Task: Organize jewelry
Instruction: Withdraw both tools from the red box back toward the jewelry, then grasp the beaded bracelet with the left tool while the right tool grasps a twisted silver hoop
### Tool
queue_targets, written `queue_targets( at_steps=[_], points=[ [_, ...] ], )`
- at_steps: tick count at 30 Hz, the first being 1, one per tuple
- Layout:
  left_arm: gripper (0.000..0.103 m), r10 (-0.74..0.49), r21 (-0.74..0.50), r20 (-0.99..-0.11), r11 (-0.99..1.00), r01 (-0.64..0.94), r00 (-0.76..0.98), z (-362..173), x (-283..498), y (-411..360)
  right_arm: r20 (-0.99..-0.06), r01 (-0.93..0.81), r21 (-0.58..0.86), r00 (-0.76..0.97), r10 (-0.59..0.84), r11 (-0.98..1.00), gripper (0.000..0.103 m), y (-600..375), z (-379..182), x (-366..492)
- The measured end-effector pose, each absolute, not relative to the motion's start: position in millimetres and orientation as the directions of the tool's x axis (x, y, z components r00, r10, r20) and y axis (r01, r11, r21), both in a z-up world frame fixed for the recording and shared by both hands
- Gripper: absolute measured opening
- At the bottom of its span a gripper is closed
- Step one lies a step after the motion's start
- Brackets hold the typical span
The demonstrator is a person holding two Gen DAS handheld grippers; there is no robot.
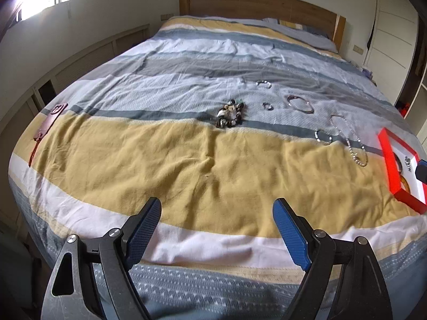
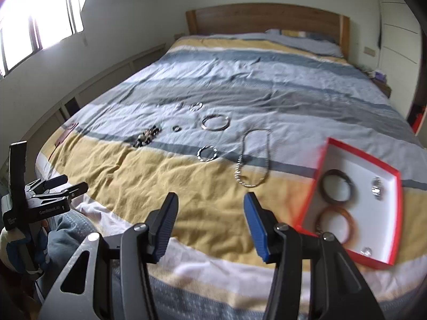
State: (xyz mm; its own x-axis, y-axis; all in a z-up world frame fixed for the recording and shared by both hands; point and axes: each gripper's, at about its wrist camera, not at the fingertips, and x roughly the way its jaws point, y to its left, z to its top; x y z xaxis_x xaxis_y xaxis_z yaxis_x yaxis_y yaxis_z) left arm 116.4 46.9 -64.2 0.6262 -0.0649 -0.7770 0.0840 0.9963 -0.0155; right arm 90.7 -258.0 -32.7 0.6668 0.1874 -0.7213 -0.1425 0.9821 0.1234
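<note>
I see four pieces in the red tray (image 2: 394,214); the chain necklace (image 2: 253,157), bangles and beads wait on the bed (image 2: 186,186). Both my left hand-held gripper (image 1: 216,208) and right hand-held gripper (image 2: 210,202) hang released, empty.

Both cameras look from the foot of the bed (image 1: 186,144) toward the wooden headboard (image 1: 256,5), tilted down over the striped cover. The left wrist view sits nearer the bed's left side, its own left hand-held gripper (image 1: 217,208) low in the frame — the red box (image 1: 387,157) is cut by its right edge. The right wrist view stands further right, above the right hand-held gripper (image 2: 210,202), with the whole red box (image 2: 360,157) close at lower right and the left hand-held gripper (image 2: 72,184) at its left edge. Both share the scattered jewelry mid-bed, the chain necklace (image 1: 349,138), the window and the headboard.
</note>
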Motion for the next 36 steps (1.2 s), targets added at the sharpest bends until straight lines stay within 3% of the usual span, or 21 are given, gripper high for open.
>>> queue_targets(
  at_steps=[13,31,33,36],
  points=[
    [0.085,-0.094,-0.055,-0.808,0.995,0.084,0.582,-85,197,47,-0.766,-0.188,0.172,0.592,0.251,0.967,0.049,-240,-83,167],
    [0.084,-0.054,0.044,-0.834,0.986,0.163,0.550,-126,325,11,-0.802,-0.199,0.184,0.537,0.264,0.963,0.049,-227,-141,258],
    [0.081,-0.053,0.047,-0.837,0.985,0.167,0.545,-134,327,9,-0.800,-0.199,0.183,0.539,0.264,0.963,0.049,-226,-145,260],
    [0.059,-0.080,0.033,-0.830,0.981,0.192,0.552,-134,325,5,-0.796,-0.198,0.182,0.545,0.263,0.963,0.048,-225,-147,261]
  ],
)
